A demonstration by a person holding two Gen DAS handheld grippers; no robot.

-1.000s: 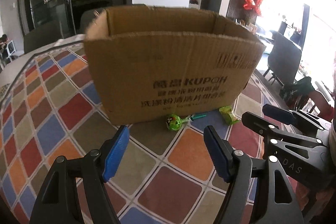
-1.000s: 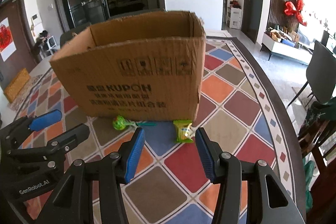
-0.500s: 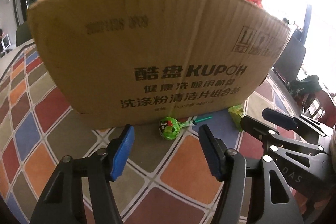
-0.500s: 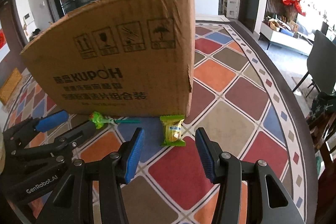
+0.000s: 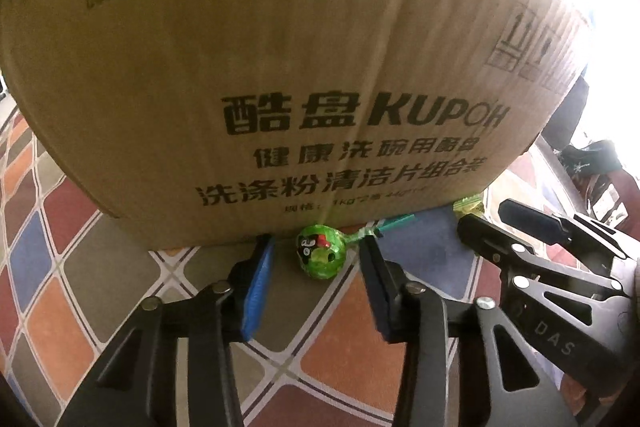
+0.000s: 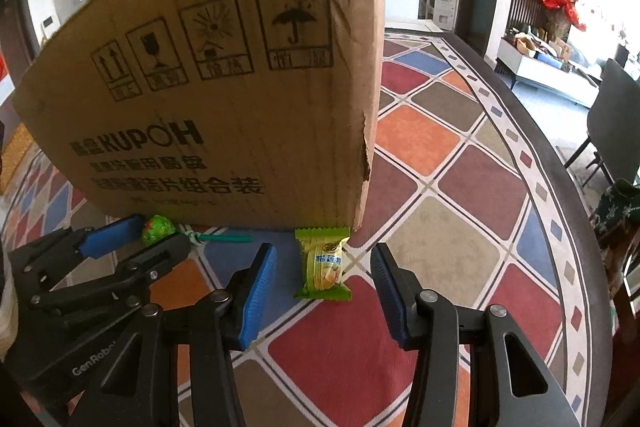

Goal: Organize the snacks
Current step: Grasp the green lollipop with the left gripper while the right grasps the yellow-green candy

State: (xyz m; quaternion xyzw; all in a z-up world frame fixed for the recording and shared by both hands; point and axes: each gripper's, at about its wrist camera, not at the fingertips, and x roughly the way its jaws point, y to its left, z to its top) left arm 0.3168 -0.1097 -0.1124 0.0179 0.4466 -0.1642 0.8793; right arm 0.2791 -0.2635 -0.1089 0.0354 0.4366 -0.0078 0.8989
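Snacks are both unpicked: the green lollipop (image 5: pixel 320 255) lies mid-frame between the spread fingers of the left gripper (image 5: pixel 316 281), and the green candy packet (image 6: pixel 323 263) sits centre before the equally released right gripper (image 6: pixel 323 291). Both lie against the cardboard box (image 5: pixel 280 67), so boxing likely remains. Underneath, a checkered tablecloth (image 6: pixel 460 187); a red bow (image 6: pixel 562 1) upper right

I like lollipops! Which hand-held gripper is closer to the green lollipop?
The left. The left hand-held gripper is open with the lollipop between its fingertips. The right hand-held gripper is off to the lollipop's right, open around the candy packet instead.
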